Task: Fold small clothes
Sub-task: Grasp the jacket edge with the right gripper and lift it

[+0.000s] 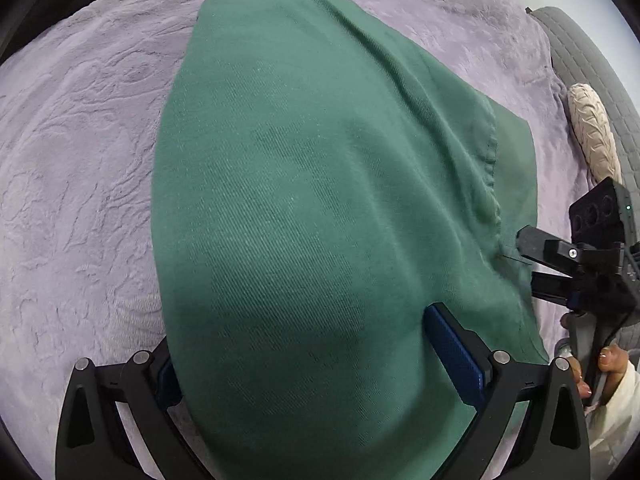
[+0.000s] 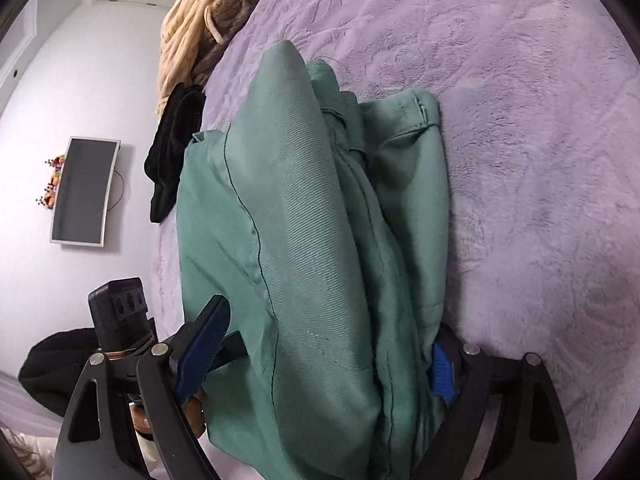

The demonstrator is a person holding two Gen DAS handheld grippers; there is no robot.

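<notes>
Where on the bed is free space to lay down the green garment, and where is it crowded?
Free: the purple blanket on the far side of the green garment from the dark garment, and the wide patch beside it in the left wrist view. Crowded: the bed edge with the cream knit throw, and beside the cream pillow.

A bed covered by a lilac plush blanket [image 1: 80,160] with an embossed pattern carries everything. A green garment [image 1: 304,208], folded over on itself, lies across the middle of the blanket, its seams and belt loops showing in the right wrist view. Near the bed's edges lie a black garment [image 2: 176,140], a cream cable-knit piece [image 2: 192,28] beside it, and a cream textured roll [image 1: 594,132].
</notes>
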